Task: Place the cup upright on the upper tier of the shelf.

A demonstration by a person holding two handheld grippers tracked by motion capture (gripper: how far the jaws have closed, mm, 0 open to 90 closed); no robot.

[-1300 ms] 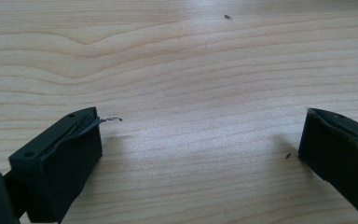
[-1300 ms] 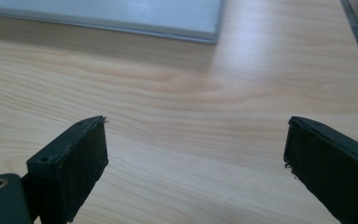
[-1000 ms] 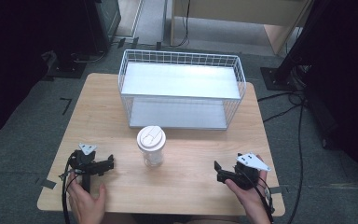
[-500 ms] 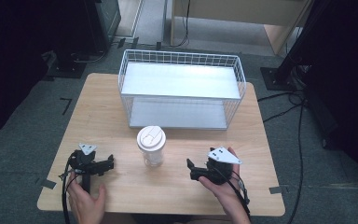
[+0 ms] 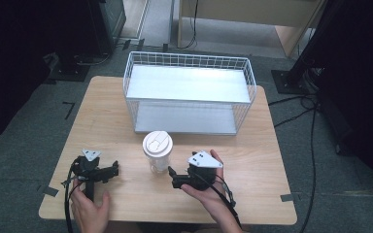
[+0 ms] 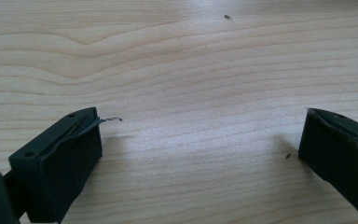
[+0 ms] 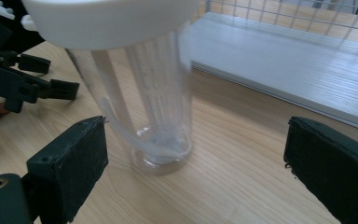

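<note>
A clear plastic cup (image 5: pixel 157 154) with a white lid (image 5: pixel 157 143) stands upright on the wooden table (image 5: pixel 257 145), just in front of the wire basket. My right gripper (image 5: pixel 171 176) lies level just right of the cup, jaws pointing at it. In the right gripper view it (image 7: pixel 193 140) is open, and the cup (image 7: pixel 154 98) stands a little ahead of the jaws, nearer the left one, touching neither. My left gripper (image 5: pixel 114 169) rests left of the cup. Its jaws (image 6: pixel 200 128) stand open over bare wood.
A white wire basket (image 5: pixel 189 60) with a pale shelf board inside takes up the far half of the table. Dark floor, cables and furniture legs surround the table. Tape marks sit at the table's near corners.
My right gripper has slid left across the table from near the right edge up to the cup. The left gripper and the cup have stayed in place.
</note>
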